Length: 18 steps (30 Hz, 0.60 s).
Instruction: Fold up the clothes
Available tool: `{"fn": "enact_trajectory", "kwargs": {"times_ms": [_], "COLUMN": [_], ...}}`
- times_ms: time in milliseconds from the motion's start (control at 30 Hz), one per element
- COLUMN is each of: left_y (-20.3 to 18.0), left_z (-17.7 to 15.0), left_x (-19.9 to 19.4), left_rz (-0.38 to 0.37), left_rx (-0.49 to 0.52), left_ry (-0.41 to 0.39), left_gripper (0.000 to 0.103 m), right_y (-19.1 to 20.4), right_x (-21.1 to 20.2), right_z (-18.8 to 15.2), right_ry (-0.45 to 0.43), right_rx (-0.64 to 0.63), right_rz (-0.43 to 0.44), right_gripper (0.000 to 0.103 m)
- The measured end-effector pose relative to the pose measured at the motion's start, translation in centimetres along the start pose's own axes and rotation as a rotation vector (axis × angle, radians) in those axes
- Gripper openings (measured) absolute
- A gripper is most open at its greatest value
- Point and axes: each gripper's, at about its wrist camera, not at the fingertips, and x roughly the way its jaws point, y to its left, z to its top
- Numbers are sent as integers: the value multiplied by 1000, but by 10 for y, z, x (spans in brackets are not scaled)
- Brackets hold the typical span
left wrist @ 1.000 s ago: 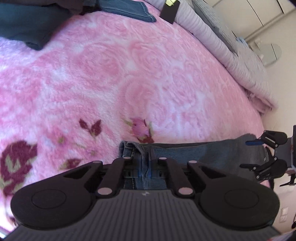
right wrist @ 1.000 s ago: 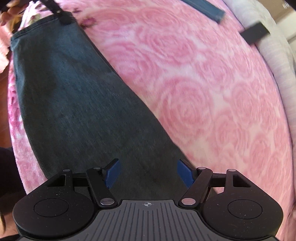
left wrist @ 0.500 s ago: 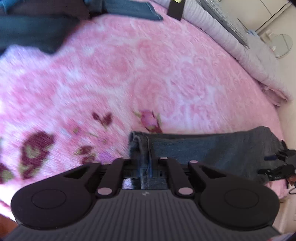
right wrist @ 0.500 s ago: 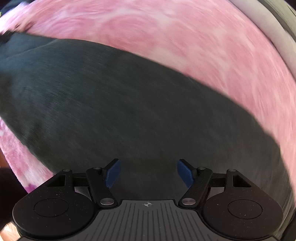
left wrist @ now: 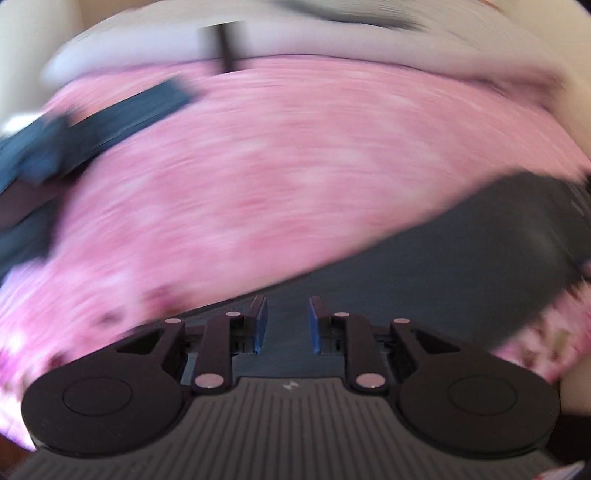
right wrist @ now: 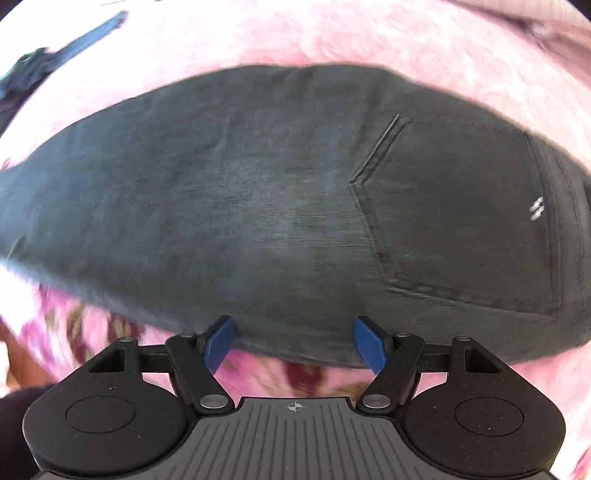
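Dark grey jeans (right wrist: 258, 192) lie flat across the pink rose blanket (right wrist: 332, 33), with a back pocket (right wrist: 461, 221) showing at the right. My right gripper (right wrist: 295, 343) hangs over the near edge of the jeans, open wide, with nothing pinched between its blue pads. In the blurred left wrist view the same jeans (left wrist: 461, 258) run from the lower middle to the right. My left gripper (left wrist: 285, 323) is above them with its jaws opening. A narrow gap shows between its pads, and no cloth is gripped in it.
Other dark blue clothes (left wrist: 92, 122) lie at the far left of the blanket (left wrist: 295, 166), and appear again as the clothes (right wrist: 55, 55) at the upper left. Pale lilac bedding (left wrist: 332, 40) runs along the far side, with a dark object (left wrist: 225, 48) on it.
The left gripper let go of the jeans' hem, lifted and swung, so its view is now blurred. The right gripper travelled along the jeans to the pocket end and rolled.
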Motion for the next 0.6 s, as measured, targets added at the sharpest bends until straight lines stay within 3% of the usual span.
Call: {"fn": "enact_trajectory", "kwargs": {"times_ms": [133,333,467,600], "left_y": [-134,-321,-408,-458], "left_z": [24,53,59,50], "left_x": [41,98,132,164], "left_rz": [-159,-403,-471,-468], "left_rx": [245,554,723,886], "left_ry": [-4,-6,9,73], "left_gripper": [22,22,22,20], "right_y": [-59,-204,-261,-274], "right_x": [-49,-83,-69,-48], "right_z": [-24,-72,-88,-79], "right_ry": [-135,-222,-297,-277], "right_rx": [64,529,775,751], "right_rz": [-26,-48,65,76], "right_gripper": [71,71,71,71]}}
